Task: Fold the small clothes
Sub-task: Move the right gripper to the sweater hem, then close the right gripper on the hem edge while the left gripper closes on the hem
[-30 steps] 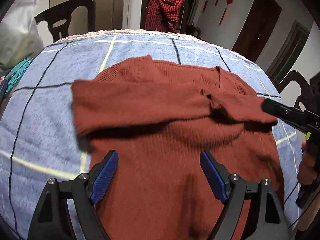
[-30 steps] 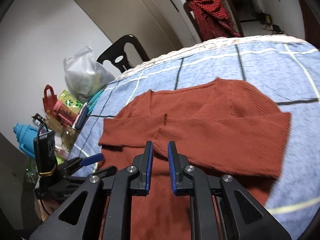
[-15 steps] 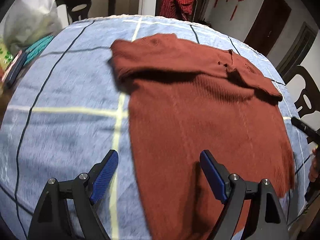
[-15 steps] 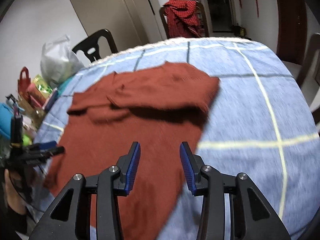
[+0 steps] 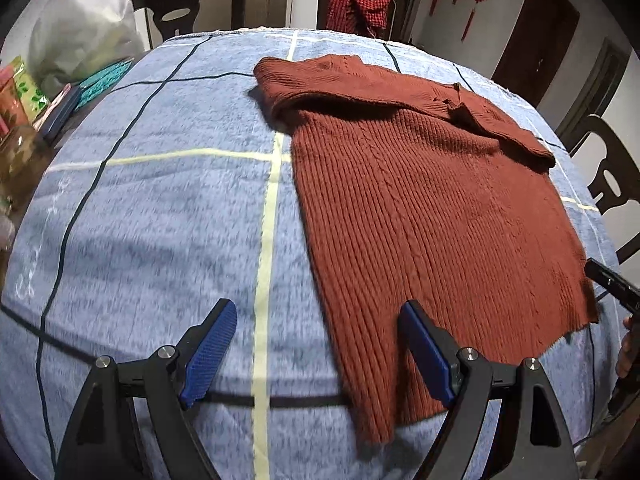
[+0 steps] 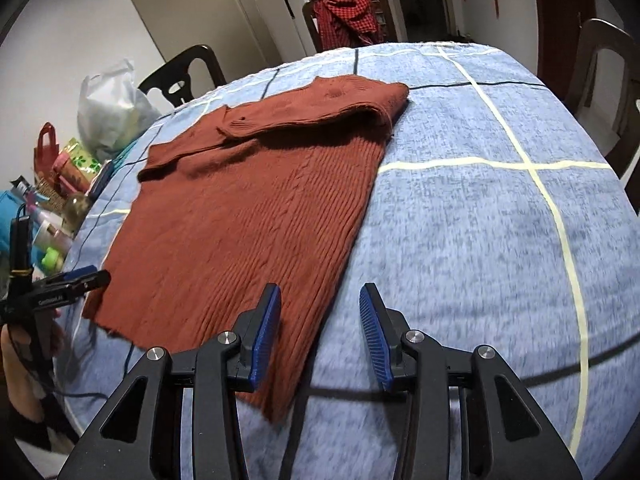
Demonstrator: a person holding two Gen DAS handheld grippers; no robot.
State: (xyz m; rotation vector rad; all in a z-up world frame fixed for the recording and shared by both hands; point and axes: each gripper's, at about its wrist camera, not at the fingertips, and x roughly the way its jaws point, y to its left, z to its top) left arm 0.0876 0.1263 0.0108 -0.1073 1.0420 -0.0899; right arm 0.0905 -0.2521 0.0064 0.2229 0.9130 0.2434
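Note:
A rust-brown ribbed sweater point(image 5: 432, 208) lies flat on the blue checked tablecloth point(image 5: 160, 208), its sleeves folded across the chest at the far end. My left gripper point(image 5: 316, 344) is open and empty, just above the hem's near left corner. My right gripper point(image 6: 318, 332) is open and empty over the hem's right corner; the sweater point(image 6: 248, 216) runs away from it to the left. The right gripper's tip shows at the right edge of the left wrist view point(image 5: 608, 280). The left gripper shows at the left edge of the right wrist view point(image 6: 68, 284).
Dark chairs point(image 5: 188, 4) stand around the table; one holds a red checked cloth point(image 5: 360, 0). A white plastic bag point(image 6: 112, 108), packets and bottles point(image 6: 60, 184) crowd the table's left side. Another chair point(image 6: 604, 80) stands at the right.
Both grippers have pulled back from the folded sleeves to the hem end of the sweater. The right gripper, nearly shut a second ago, has opened.

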